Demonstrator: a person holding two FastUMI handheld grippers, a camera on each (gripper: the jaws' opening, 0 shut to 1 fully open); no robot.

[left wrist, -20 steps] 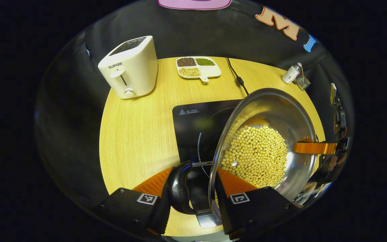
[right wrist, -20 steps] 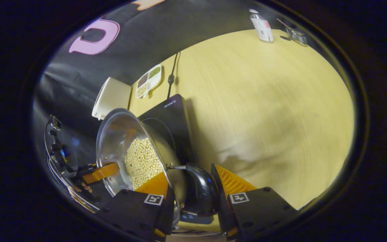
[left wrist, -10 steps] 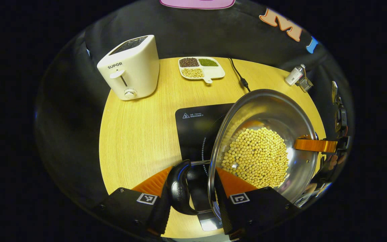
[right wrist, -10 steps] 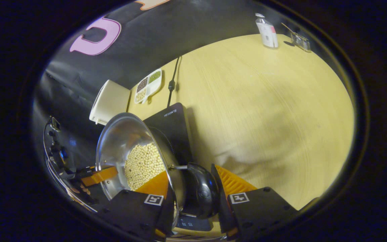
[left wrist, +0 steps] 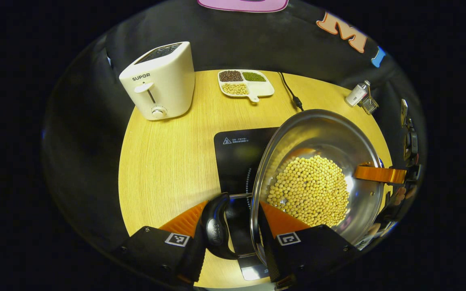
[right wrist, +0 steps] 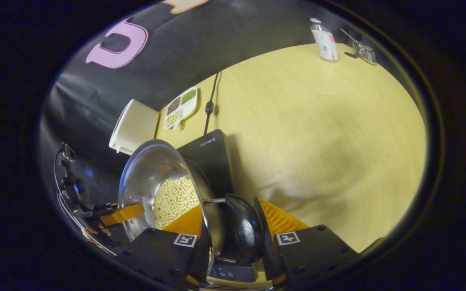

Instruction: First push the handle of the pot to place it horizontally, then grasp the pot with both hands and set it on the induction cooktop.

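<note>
While each gripper, left gripper [left wrist: 233, 220] and right gripper [right wrist: 228, 230], clenches a black side handle [left wrist: 215, 231], the shiny steel pot of soybeans [left wrist: 318, 178] hangs level over the black induction cooktop [left wrist: 237, 155], keeping beans from spilling.

The left gripper view looks down, close, over the pot [left wrist: 318, 169] toward the booth wall. The right gripper view faces it from the opposite side. Both share the cooktop [left wrist: 237, 157] and table [right wrist: 318, 121].
</note>
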